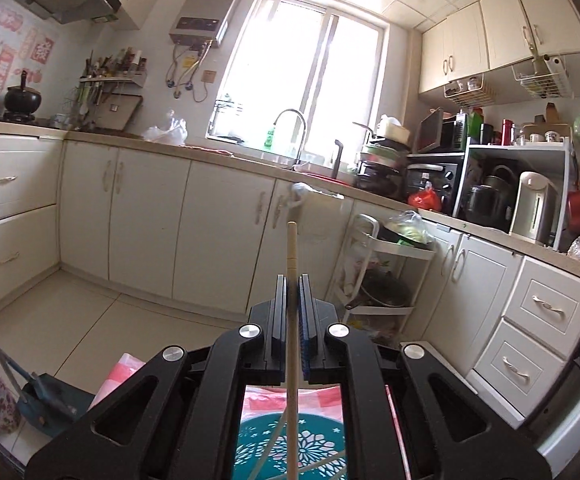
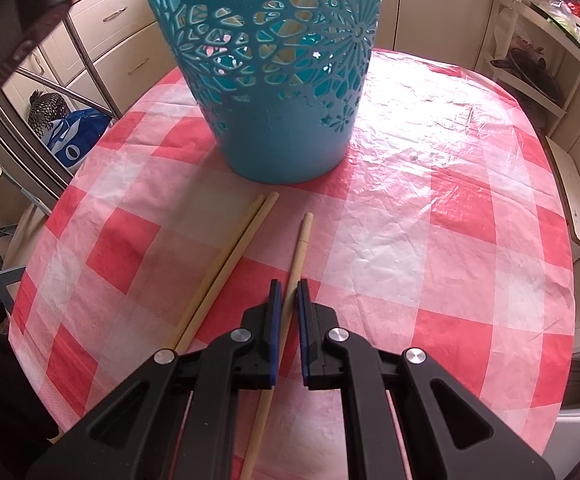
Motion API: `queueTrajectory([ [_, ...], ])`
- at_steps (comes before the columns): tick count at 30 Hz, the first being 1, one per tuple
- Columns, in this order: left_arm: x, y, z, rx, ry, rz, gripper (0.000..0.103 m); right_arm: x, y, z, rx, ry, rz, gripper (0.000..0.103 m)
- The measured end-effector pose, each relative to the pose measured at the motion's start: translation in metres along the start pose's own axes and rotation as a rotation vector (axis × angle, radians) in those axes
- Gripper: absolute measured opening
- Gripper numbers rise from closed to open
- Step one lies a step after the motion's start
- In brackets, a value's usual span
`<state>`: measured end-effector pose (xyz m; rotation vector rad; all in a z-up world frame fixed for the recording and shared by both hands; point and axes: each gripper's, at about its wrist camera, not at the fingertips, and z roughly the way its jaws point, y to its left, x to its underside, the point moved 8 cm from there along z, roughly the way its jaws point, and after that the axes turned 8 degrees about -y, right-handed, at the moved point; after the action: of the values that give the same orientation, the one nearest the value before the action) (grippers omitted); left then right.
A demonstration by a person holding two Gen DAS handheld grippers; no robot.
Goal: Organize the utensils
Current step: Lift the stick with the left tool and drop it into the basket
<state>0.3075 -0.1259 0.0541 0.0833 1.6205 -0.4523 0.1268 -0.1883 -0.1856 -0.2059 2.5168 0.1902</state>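
My left gripper [image 1: 292, 280] is shut on a pale wooden chopstick [image 1: 291, 248], held nearly level in the air and pointing toward the kitchen counter. Below it, through the gripper frame, shows the rim of the teal perforated basket [image 1: 290, 440]. In the right wrist view the same basket [image 2: 281, 100] stands upright on the red-and-white checked tablecloth [image 2: 450, 220]. My right gripper [image 2: 288, 292] is low over the cloth, shut on a single chopstick [image 2: 301, 248] lying in front of the basket. Two more chopsticks [image 2: 229, 256] lie side by side just to its left.
The round table's edge curves close on the left and right. A white rolling cart [image 1: 386, 264] with pots stands by the cabinets. A blue bag [image 2: 73, 140] and a metal chair frame sit left of the table. A dustpan [image 1: 49, 400] lies on the floor.
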Motion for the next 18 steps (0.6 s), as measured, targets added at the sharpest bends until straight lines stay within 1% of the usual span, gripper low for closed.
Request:
queueTrajectory([
  [4,0.015,0.009,0.005,-0.013,0.035,0.002,0.005,0.000,0.000,0.000,0.000,0.002,-0.003,0.009],
  [8,0.037,0.012,0.004,-0.013,0.107,0.035,0.005,0.000,0.001,0.000,-0.002,0.006,-0.006,0.009],
  [9,0.042,0.014,0.002,-0.011,0.128,0.039,0.007,0.001,0.001,0.000,-0.004,0.007,-0.007,0.009],
  [11,0.050,0.018,-0.008,-0.017,0.153,0.037,0.019,0.001,0.000,-0.001,-0.012,0.009,-0.004,0.009],
  [12,0.052,0.022,-0.015,-0.028,0.175,0.035,0.035,0.002,0.000,-0.001,-0.017,0.011,0.003,0.009],
  [13,0.055,0.026,-0.021,-0.041,0.185,0.035,0.049,0.002,-0.002,-0.001,-0.024,0.012,0.013,0.009],
  [16,0.054,0.041,-0.046,-0.072,0.207,0.026,0.063,0.002,-0.002,-0.002,-0.028,0.012,0.019,0.009],
  [17,0.053,0.045,-0.055,-0.083,0.213,0.022,0.065,0.003,-0.002,-0.002,-0.026,0.011,0.016,0.009],
  [18,0.053,0.050,-0.064,-0.100,0.215,0.017,0.072,0.003,-0.001,-0.002,-0.024,0.010,0.013,0.009],
])
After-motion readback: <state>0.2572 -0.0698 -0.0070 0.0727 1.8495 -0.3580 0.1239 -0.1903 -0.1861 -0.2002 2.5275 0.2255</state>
